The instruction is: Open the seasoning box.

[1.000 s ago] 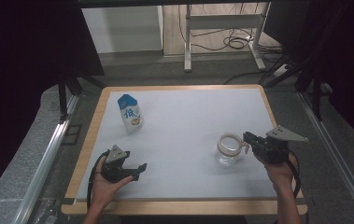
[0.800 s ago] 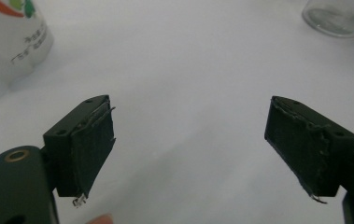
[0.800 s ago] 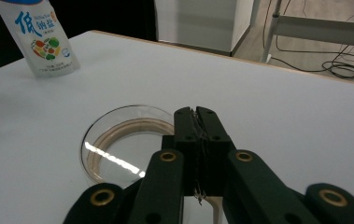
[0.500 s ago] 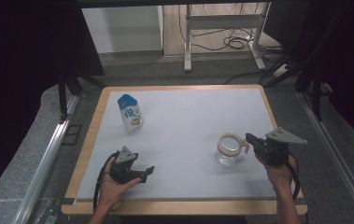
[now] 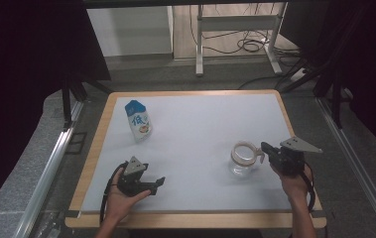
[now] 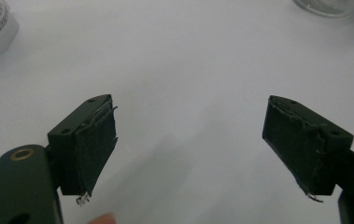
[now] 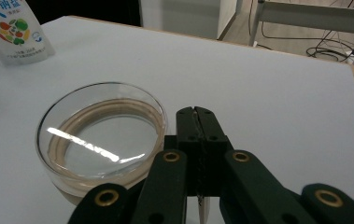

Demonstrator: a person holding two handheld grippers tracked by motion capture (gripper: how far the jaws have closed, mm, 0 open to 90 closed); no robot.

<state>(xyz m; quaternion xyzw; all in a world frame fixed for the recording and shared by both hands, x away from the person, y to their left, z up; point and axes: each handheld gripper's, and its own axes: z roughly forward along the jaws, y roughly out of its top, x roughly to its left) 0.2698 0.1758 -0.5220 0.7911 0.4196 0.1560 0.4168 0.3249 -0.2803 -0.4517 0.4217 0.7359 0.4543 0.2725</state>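
On the desk's (image 5: 195,198) right side, near edge, right hand-held gripper (image 5: 266,150) is closed on the handle of the glass cup (image 5: 243,157), cup just left of it. Left hand-held gripper (image 5: 156,184) open, empty, well apart; milk pouch (image 5: 138,120) far left.

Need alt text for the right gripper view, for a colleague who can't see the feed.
The right gripper, jaws closed together, sits at the near rim of a clear glass cup, apparently pinching its handle. The cup stands on a white table, with a blue-and-white pouch at the far left corner.
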